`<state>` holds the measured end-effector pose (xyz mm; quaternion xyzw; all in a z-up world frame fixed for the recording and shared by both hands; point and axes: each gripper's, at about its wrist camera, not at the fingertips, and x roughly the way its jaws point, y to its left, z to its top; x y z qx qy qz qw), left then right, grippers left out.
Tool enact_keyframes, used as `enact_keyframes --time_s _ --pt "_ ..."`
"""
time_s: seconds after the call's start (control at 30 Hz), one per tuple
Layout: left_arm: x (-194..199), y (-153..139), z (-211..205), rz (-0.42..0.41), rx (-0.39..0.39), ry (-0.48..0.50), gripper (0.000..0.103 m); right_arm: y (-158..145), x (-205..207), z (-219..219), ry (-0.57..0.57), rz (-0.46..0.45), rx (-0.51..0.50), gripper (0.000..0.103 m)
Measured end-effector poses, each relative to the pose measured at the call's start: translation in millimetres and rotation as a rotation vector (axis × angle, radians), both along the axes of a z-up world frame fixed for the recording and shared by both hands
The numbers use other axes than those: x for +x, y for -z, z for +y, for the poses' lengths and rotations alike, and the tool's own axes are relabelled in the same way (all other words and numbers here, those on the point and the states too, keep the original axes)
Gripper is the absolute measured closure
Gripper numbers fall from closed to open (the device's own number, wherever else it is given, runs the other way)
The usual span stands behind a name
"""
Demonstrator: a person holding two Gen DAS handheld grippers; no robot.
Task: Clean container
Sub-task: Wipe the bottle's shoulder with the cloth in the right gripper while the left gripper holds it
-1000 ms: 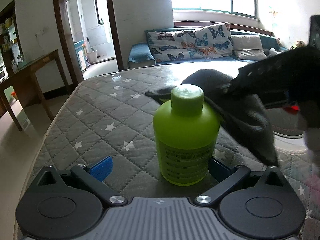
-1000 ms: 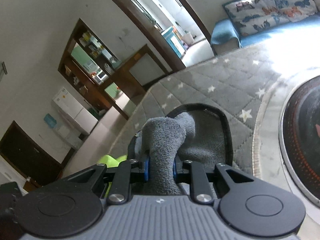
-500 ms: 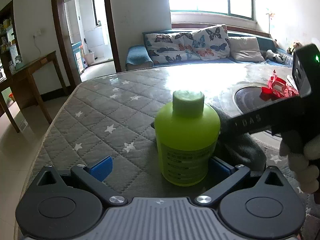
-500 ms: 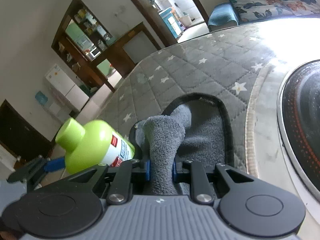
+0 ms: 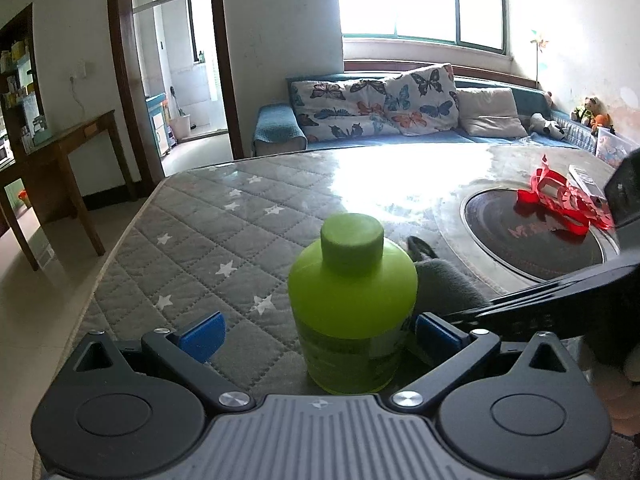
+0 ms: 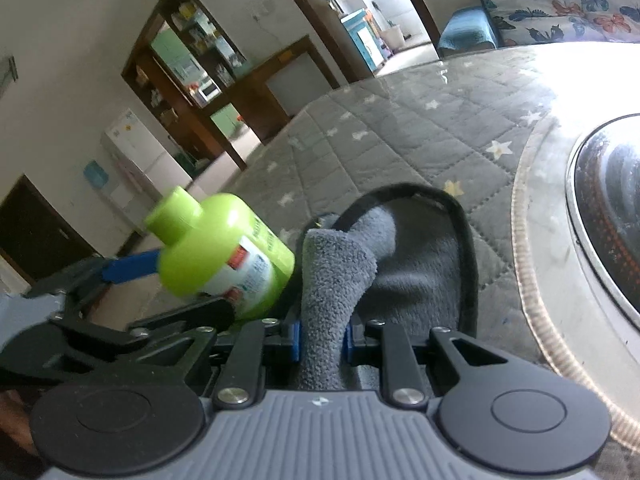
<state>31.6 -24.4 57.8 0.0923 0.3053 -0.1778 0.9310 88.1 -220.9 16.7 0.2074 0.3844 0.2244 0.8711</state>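
The green bottle (image 5: 352, 312) is seen upright on the quilted table cover (image 5: 208, 240), near its front edge, between the spread fingers of the left gripper (image 5: 316, 330); the left blue pad is clear of the bottle, contact at the right pad cannot be told. The grey cloth (image 6: 332, 280) is pinched in the right gripper (image 6: 322, 340), just beside the bottle's right side.

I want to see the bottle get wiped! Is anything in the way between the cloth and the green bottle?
Nothing visible is. The right gripper pinches the grey cloth, and the cloth sits right beside the green bottle. The left gripper is wide open around the bottle, its fingers at the sides, not blocking the cloth.
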Motion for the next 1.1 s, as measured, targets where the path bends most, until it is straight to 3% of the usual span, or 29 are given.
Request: enact_keyframes --time_s 0.37,0.9,0.97,1.1 --pt "-1 1 -2 0.004 -0.018 0.048 0.015 -22 12 8 0.006 -0.021 0.062 0.084" --pt "-1 1 1 0.006 -0.029 0.063 0.015 -53 30 20 0.015 -0.052 0.152 0.084" --pt "-1 1 2 0.009 -0.032 0.064 0.015 -17 46 -4 0.017 -0.037 0.145 0.084" --pt "-1 1 5 0.009 -0.034 0.065 0.015 -1 49 -4 0.012 -0.001 0.132 0.084"
